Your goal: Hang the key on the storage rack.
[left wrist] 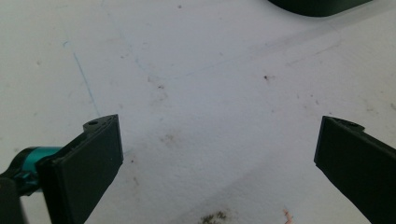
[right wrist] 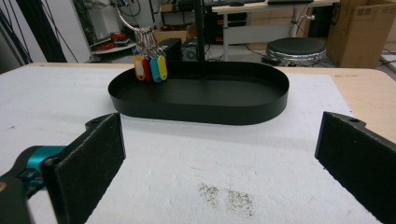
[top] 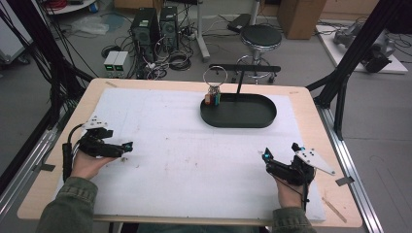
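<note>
left gripper [top: 127,145]: jaws spread, nothing between them, resting on worktop [top: 170,145] well left of and nearer than black tray [top: 265,119] | right gripper [top: 281,153]: jaws spread, holding nothing, near side of tray, facing it | key ring with coloured tags [right wrist: 148,65]: hanging from a stand at tray's far left end, tags inside rim

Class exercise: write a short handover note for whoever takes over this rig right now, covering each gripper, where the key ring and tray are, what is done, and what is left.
Left gripper: open, holding nothing, low over the white mat near its left edge.
Right gripper: open, holding nothing, near the mat's right edge, facing the tray.
Key ring with coloured tags hangs at the left end of the black oval tray, on the stand rising from it.
Done: nothing visibly handled.
Left: probably reach for the ring and take it off.
</note>
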A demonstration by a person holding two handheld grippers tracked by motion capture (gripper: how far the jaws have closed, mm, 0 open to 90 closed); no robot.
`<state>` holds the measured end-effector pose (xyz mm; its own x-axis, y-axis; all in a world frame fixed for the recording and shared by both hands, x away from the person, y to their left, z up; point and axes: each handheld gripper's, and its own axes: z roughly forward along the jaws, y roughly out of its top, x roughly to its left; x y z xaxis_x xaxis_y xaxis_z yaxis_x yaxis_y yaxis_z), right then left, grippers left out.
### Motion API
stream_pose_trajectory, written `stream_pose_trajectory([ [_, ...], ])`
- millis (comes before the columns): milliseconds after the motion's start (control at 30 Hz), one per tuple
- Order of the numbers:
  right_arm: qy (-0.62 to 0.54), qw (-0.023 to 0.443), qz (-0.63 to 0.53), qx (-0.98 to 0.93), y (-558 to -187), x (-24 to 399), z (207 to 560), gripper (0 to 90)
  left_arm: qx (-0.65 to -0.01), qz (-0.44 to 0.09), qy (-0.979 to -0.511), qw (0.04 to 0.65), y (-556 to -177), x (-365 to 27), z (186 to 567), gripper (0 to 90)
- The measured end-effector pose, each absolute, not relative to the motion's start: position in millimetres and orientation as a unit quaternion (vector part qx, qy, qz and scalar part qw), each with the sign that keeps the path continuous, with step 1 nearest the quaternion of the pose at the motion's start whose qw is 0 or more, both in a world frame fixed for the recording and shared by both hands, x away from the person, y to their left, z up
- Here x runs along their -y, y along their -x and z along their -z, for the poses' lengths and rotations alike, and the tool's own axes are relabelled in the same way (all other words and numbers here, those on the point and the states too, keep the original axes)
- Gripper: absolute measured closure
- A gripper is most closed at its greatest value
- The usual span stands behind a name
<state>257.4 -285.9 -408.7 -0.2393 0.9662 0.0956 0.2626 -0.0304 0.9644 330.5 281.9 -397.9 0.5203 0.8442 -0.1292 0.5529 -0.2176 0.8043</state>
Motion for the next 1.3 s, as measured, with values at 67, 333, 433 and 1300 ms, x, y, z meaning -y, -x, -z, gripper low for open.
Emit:
stream_pose_trajectory([
  [67,-0.509,0.349,-0.505,-0.603,-257.3,285.8,408.7,0.5,-0.463,-0.176,-0.756,0.428,-326.7,-286.2,399.6,1.6],
  [333,-0.51,0.348,-0.505,-0.604,-257.3,285.0,408.9,0.5,-0.489,-0.206,-0.726,0.437,-314.3,-305.6,403.8,1.6],
  [433,-0.509,0.349,-0.504,-0.604,-257.3,285.6,408.8,0.5,-0.497,-0.211,-0.715,0.443,-310.2,-314.2,403.5,1.6],
  [1300,-0.511,0.347,-0.503,-0.605,-257.1,285.1,409.1,0.6,-0.535,-0.33,-0.603,0.491,-273.7,-345.1,401.1,1.6],
])
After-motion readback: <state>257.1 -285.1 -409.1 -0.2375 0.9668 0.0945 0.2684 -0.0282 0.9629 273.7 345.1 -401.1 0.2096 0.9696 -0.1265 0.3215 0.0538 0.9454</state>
